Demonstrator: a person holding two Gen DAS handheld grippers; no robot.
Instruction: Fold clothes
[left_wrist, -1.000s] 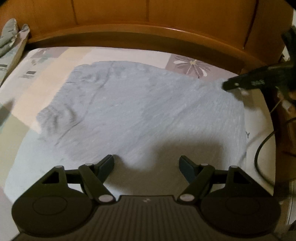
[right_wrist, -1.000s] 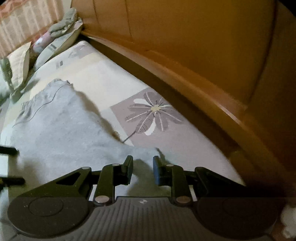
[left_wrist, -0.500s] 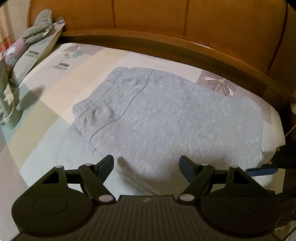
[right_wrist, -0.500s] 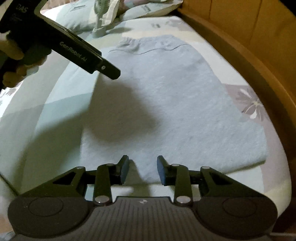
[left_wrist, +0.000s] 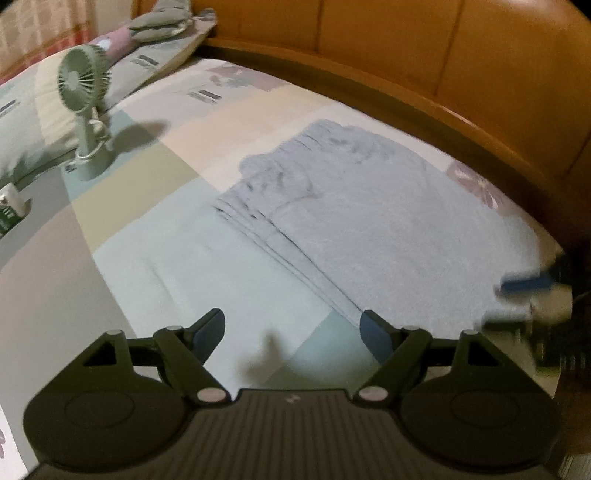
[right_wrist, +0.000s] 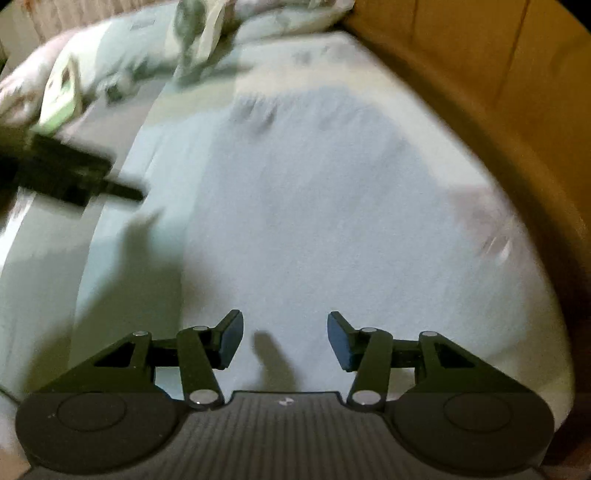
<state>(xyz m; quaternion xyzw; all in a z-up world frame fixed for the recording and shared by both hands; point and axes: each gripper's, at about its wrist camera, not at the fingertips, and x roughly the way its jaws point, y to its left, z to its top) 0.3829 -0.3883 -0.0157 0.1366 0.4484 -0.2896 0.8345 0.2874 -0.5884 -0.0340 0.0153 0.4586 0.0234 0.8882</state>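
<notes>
A patchwork-sheeted bed (left_wrist: 155, 173) meets a curved wooden headboard (left_wrist: 424, 55) in dim warm light.

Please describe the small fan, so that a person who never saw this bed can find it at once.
Start from the wooden headboard and the patchwork bed cover below it. The pale grey garment lies flat near the headboard; left of it, toward the pillows, stands the small fan. It is the only upright thing there: pale green, with a round grille, a thin stem and a small base.
</notes>
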